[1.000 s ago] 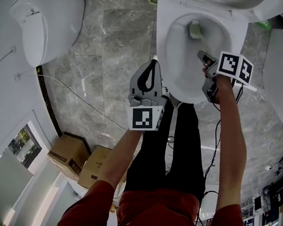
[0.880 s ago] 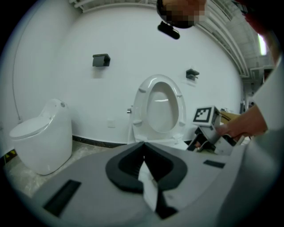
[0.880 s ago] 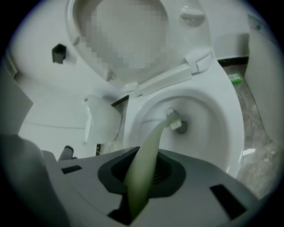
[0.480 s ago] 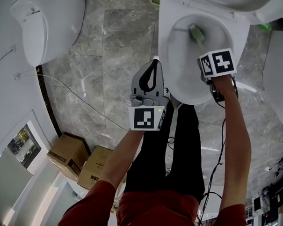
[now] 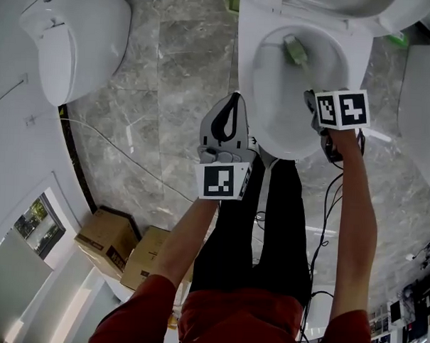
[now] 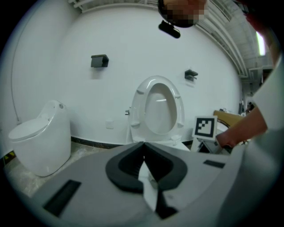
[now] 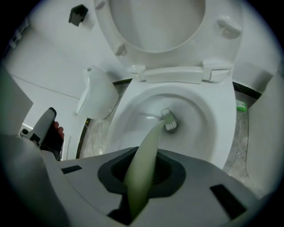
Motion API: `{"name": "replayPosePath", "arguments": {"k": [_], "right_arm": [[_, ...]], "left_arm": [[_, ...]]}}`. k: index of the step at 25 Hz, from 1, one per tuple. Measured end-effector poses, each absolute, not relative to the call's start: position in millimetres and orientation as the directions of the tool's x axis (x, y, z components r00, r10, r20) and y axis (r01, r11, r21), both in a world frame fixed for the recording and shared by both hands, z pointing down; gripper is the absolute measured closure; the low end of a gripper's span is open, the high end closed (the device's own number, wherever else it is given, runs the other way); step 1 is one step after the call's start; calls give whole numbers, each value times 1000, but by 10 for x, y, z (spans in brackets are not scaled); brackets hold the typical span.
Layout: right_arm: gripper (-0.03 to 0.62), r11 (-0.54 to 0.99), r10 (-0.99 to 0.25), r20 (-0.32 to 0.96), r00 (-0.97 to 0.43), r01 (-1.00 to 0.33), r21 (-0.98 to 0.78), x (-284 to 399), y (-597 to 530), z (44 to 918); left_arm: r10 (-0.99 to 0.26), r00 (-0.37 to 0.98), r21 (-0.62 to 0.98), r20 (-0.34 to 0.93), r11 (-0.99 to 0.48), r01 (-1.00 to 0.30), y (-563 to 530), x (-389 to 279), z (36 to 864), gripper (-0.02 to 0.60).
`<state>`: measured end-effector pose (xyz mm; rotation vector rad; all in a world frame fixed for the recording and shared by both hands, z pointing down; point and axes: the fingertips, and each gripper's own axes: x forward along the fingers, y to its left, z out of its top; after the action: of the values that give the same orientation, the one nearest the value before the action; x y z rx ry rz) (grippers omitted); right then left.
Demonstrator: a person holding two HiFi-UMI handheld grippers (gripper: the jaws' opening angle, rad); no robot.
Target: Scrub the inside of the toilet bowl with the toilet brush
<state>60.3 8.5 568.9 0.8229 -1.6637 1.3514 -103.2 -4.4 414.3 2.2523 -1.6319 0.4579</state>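
The white toilet bowl (image 5: 274, 113) stands open at the top of the head view, its seat and lid raised (image 7: 155, 26). A pale green toilet brush (image 7: 144, 164) runs from my right gripper (image 5: 318, 111) down into the bowl (image 7: 208, 133); its bristled head (image 7: 169, 120) rests against the inner wall near the back (image 5: 296, 50). My right gripper (image 7: 142, 177) is shut on the brush handle. My left gripper (image 5: 230, 118) hangs over the floor left of the bowl, jaws closed with nothing between them (image 6: 143, 153).
A second white toilet (image 5: 64, 40) stands to the left on the grey marble floor (image 5: 169, 73). A white cable (image 5: 123, 156) trails across the floor. Cardboard boxes (image 5: 116, 245) lie near my legs. Another white fixture (image 5: 428, 105) borders the right edge.
My right gripper has moved from the bowl's right rim inward over the bowl, and the brush head has shifted slightly along the back inner wall. The left gripper has stayed in place.
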Motion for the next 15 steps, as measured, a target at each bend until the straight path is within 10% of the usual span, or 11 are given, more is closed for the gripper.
{"name": "replayPosePath", "arguments": {"k": [5,15], "right_arm": [[548,-96,-163,802,-575,-799,-593,790,94,5536],[549,-250,-358,656,-665,-609,-753,673,432,4944]], "left_arm": [[-874,305,50,379,-310,-949,-122,-980,3886,580],[-876,335,53,347,-339,-939,-86,-767,3199,580]]}}
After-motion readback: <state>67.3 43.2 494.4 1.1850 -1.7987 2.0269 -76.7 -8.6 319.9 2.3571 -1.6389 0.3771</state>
